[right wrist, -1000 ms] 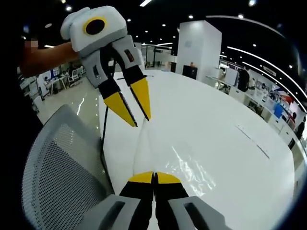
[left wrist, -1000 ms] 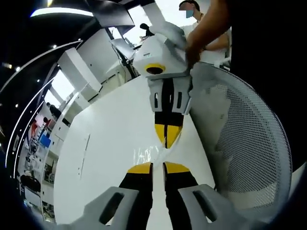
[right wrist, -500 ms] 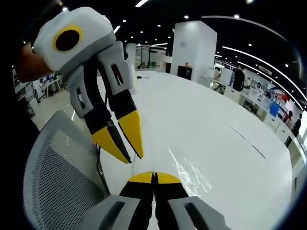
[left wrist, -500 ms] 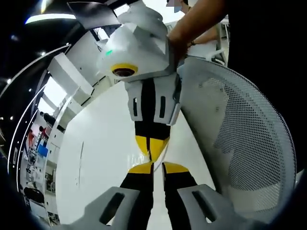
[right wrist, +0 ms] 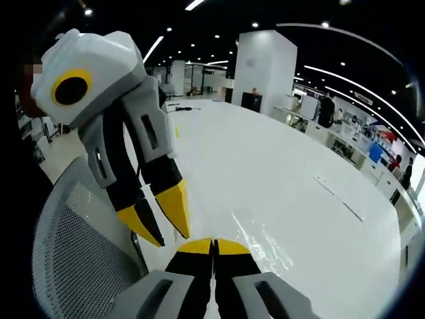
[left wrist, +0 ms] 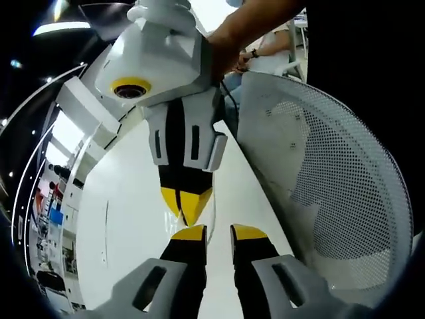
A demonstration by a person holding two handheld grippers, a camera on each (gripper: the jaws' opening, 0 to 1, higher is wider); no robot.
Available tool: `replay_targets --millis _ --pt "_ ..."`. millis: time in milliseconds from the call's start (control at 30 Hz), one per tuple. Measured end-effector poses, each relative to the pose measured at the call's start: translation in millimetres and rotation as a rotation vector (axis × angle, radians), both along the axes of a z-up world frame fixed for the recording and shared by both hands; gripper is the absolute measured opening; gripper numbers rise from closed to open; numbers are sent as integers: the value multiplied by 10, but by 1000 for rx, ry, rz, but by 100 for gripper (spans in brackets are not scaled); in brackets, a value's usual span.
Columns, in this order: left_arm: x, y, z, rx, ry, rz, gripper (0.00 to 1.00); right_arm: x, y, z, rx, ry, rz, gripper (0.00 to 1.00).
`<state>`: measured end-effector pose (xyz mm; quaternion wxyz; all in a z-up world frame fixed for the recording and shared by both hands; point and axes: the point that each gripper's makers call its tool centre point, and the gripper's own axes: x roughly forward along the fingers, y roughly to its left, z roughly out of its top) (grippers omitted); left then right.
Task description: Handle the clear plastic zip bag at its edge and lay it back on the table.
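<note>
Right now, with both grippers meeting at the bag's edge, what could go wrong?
The open left gripper and the shut right gripper almost touch, so they could collide. The clear plastic zip bag is hard to see against the glossy white table. The grey mesh chair back crowds the table edge.

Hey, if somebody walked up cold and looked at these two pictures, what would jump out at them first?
Most likely the two yellow-tipped grippers meeting nose to nose: in the left gripper view the right gripper hangs down from the top, tips shut, just above the left gripper, whose jaws stand apart. Next, the grey mesh chair back curving up beside the white table. The clear plastic zip bag glints faintly on the table by the right gripper's tips.
</note>
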<state>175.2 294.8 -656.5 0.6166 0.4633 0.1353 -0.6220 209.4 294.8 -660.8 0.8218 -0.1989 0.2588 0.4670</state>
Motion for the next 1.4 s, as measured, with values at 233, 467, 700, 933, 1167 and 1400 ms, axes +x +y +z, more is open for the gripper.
replay_targets --millis 233,467,700,933,1167,1400 --pt "3 -25 -111 36 -39 -17 7 6 26 77 1 -16 -1 0" --pt "-26 20 -154 57 -30 -15 0 46 5 154 2 -52 -19 0" --pt "-52 66 -194 77 -37 -16 0 95 -9 310 17 -102 -38 0" --pt "-56 107 -198 73 -37 -2 0 155 16 470 33 -151 -44 0" --pt "-54 138 -177 55 -36 13 0 212 54 573 37 -187 -41 0" --pt "-45 141 -167 44 -39 27 0 236 86 650 38 -210 -33 0"
